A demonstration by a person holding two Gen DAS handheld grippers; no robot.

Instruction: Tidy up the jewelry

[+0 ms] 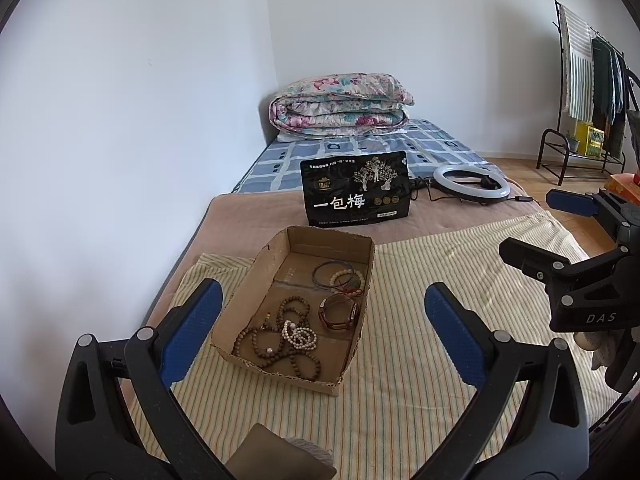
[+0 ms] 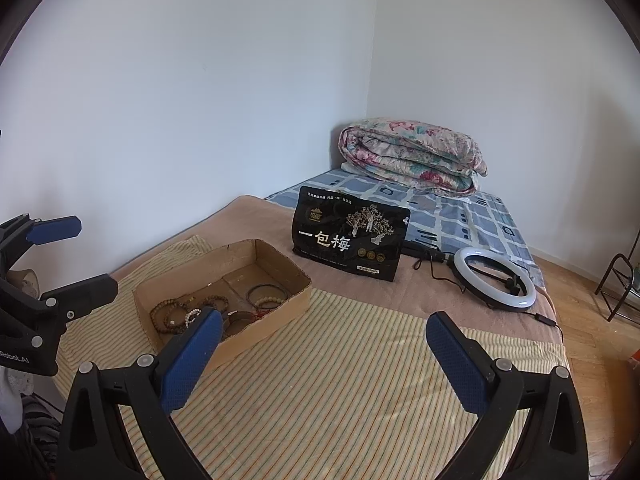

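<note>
— Where's the jewelry sitting for you?

— All of it lies in the shallow cardboard box on the striped cloth. Nearest you is the long brown bead strand, looped over itself, with a white bead bracelet lying on top of it. Beside them, against the box's right wall, is a brown leather band. Farther back you have a thin dark bangle touching a pale bead bracelet, with some red cord just beside them.

— And your grippers?

— Your left gripper hovers above the box with its jaws spread wide, holding nothing. Your right gripper is over bare striped cloth to the right of the box, jaws likewise spread wide, also holding nothing; its left pad overlaps the box's near wall only in view.

— What's around the box?

— Behind it a black snack bag stands upright on the tan blanket, with a ring light lying flat to its right. Farther back, a folded floral quilt rests on the blue checked sheet in the corner. A clothes rack stands at the far right.
</note>
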